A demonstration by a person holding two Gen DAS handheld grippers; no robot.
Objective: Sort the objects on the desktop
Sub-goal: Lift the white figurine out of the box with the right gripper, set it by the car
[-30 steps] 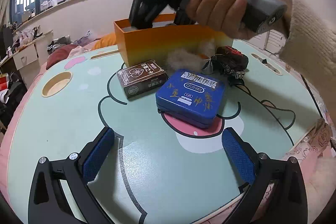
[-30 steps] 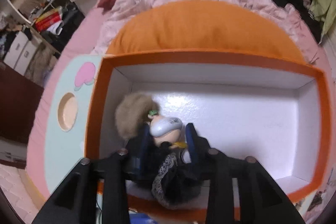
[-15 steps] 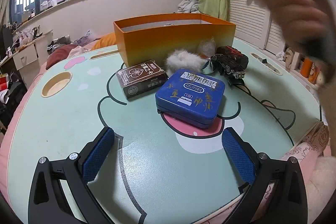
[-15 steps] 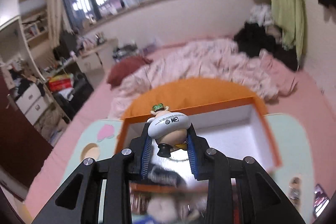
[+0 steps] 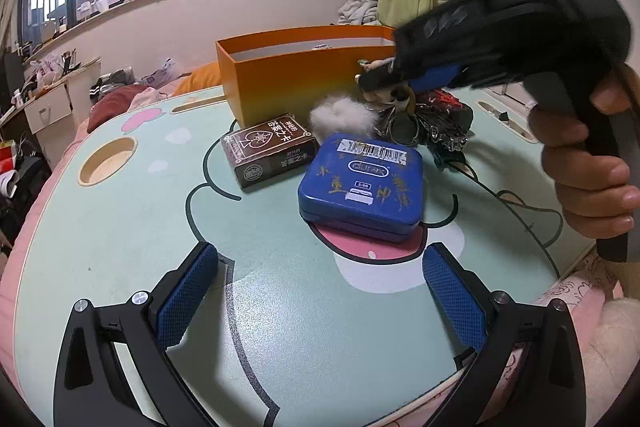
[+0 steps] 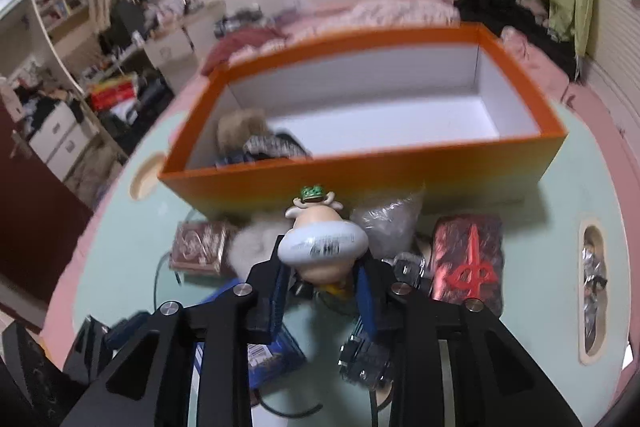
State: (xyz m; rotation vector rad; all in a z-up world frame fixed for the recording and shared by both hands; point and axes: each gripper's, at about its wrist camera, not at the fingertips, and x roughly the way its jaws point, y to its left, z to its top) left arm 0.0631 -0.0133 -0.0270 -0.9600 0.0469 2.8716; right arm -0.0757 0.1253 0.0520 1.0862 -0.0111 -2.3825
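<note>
The orange box (image 6: 360, 163) stands open at the far side of the table (image 5: 120, 227) and serves as the landmark; a furry brown thing and some dark items already lie in its left end. In front of its near wall sit the unsorted pieces: the blue tin (image 5: 362, 183) nearest the camera, the brown card box (image 5: 270, 149) left of it, the red-and-black pack (image 6: 468, 259) to the right, and a white fluff ball (image 5: 340, 115) close against the box. The right gripper (image 6: 322, 267) is pinched on a small figurine (image 6: 320, 243) with a green frog on its head, held low over that cluster, just short of the box. The left gripper (image 5: 320, 287) rests spread wide and empty, well in front of the tin. The step in hand looks like carrying the figurine; next it likely needs lifting over the near wall and releasing inside.
</note>
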